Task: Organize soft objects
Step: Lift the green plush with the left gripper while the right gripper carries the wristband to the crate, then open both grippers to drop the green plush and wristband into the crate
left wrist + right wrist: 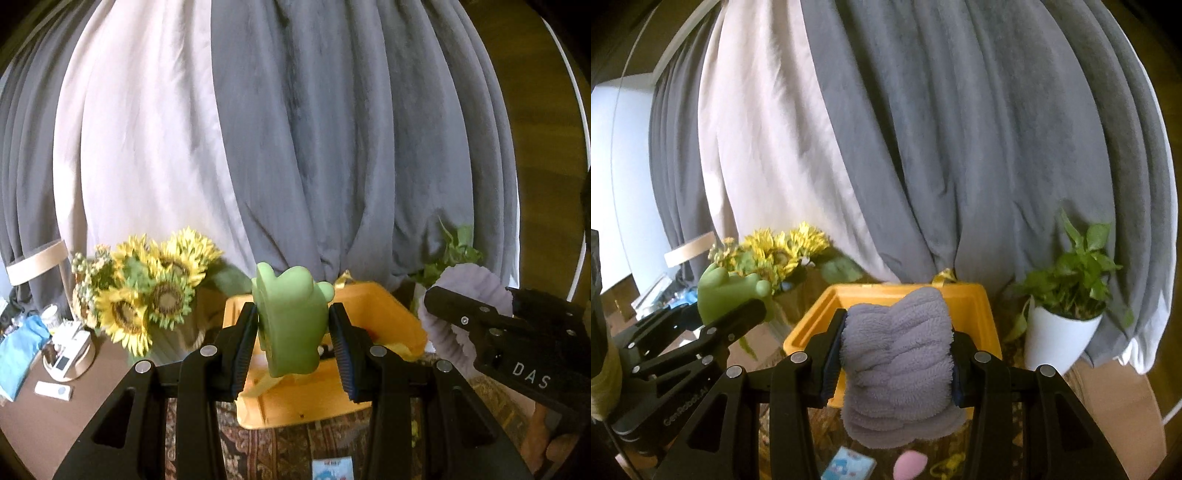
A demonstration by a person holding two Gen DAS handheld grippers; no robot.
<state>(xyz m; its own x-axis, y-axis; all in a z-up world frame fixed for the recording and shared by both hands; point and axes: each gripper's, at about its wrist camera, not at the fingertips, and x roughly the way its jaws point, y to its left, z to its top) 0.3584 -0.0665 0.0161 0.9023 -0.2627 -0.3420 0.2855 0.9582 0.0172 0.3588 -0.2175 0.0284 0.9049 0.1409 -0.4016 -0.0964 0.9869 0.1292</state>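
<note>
Sunflowers (147, 291) stand at the left. The left gripper (293, 341) has its jaws clamped on a green soft toy (290, 325) above the yellow bin (388, 317). The right gripper (897, 354) has its jaws pressed on a folded grey towel (897, 365) over that bin; a potted plant (1067, 295) stands rightmost.

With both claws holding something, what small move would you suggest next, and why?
Probably carry both forward over the yellow bin: the left claw grips the green toy, the right claw the grey plush cloth, both short of its opening.
</note>
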